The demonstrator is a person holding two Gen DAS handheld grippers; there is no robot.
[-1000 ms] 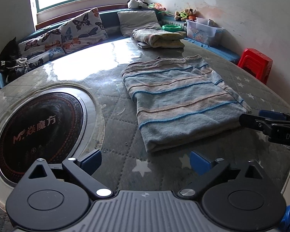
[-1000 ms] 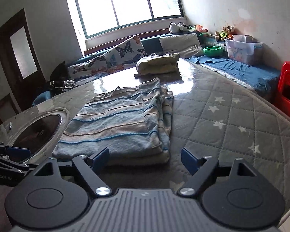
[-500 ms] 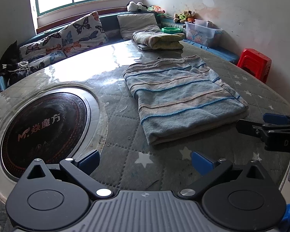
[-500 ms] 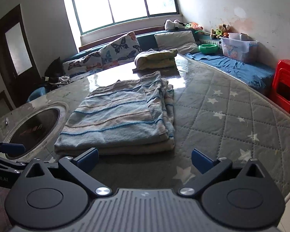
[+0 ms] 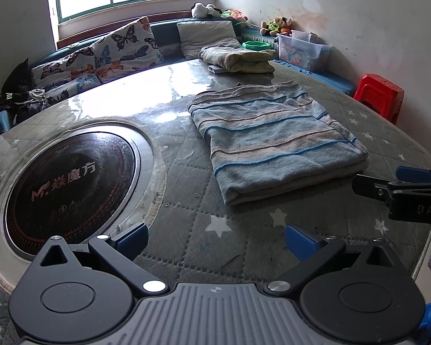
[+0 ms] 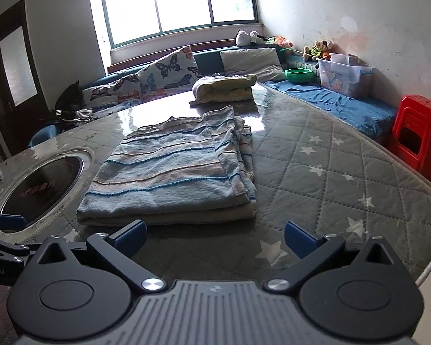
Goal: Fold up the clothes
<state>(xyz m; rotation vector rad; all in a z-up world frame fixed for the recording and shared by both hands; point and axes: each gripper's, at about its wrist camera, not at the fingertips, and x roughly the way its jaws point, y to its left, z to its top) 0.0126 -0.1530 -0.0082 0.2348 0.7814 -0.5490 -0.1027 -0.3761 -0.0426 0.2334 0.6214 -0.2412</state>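
Ahead of both claws: folded striped cloth (image 6: 169, 172) on table (image 6: 330, 172); left claw (image 5: 215, 237), right claw (image 6: 215, 234) apart, empty.

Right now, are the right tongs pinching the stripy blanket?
No, the right tongs are wide open and empty, in front of the folded blanket lying on the table.

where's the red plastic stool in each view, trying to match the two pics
Left wrist view: the red plastic stool stands at the right edge, upper half, beyond the table's far right rim and against the wall.
Right wrist view: the red plastic stool is at the far right, mid-height, larger, just past the blue bench cushion.
Shared landmark: the folded striped blue towel lies on the table to the stool's left in both.
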